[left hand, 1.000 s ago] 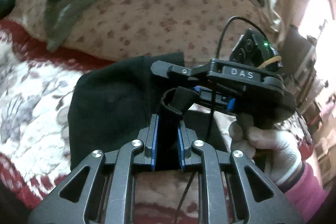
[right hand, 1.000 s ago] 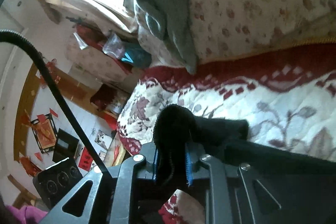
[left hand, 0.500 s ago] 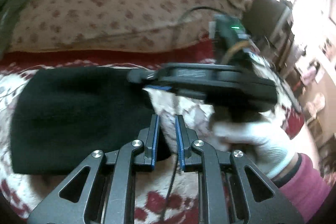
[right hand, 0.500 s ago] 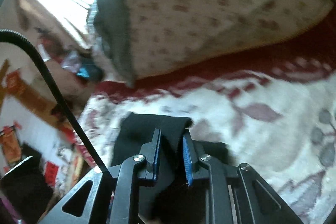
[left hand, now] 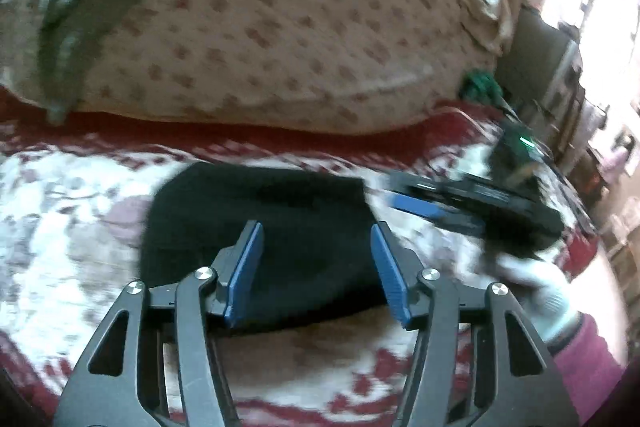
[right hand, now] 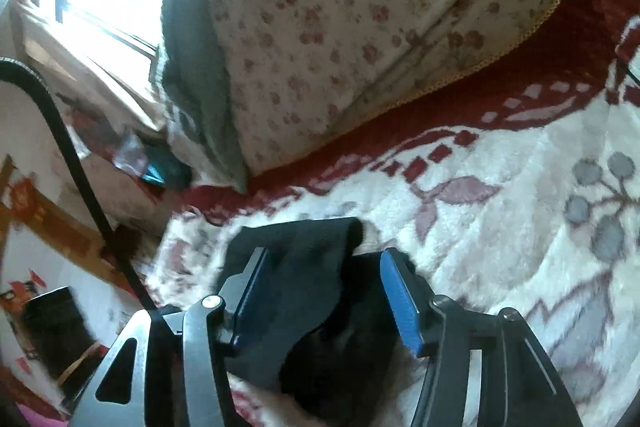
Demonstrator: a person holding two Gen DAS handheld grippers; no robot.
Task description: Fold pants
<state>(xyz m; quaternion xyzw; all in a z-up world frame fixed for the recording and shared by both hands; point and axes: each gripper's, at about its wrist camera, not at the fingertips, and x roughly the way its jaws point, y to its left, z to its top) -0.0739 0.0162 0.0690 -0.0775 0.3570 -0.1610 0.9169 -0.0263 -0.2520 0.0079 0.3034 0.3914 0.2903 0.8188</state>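
Note:
The black pants (left hand: 260,227) lie folded in a flat dark bundle on the red and white bedspread (left hand: 60,227). My left gripper (left hand: 316,227) hovers over their near edge. Its jaws are opening and the blue pads stand apart from the cloth. In the right wrist view, one end of the pants (right hand: 304,267) lies loose between the fingers of my right gripper (right hand: 325,253), whose jaws are also opening without pressing on the cloth. In the left wrist view that gripper is a blur at the right edge of the pants, held by a white-gloved hand (left hand: 536,287).
A large floral quilt bundle (left hand: 280,27) lies across the bed behind the pants, with a grey-green garment (left hand: 80,7) draped over its left end. Dark furniture (left hand: 552,75) stands past the bed's right side. A black cable (right hand: 68,147) crosses the left of the right wrist view.
Both grippers were shut on bunched black cloth and have let it go, with their jaws now spread. The pants have dropped flat onto the bed. The right gripper has drawn off to the right.

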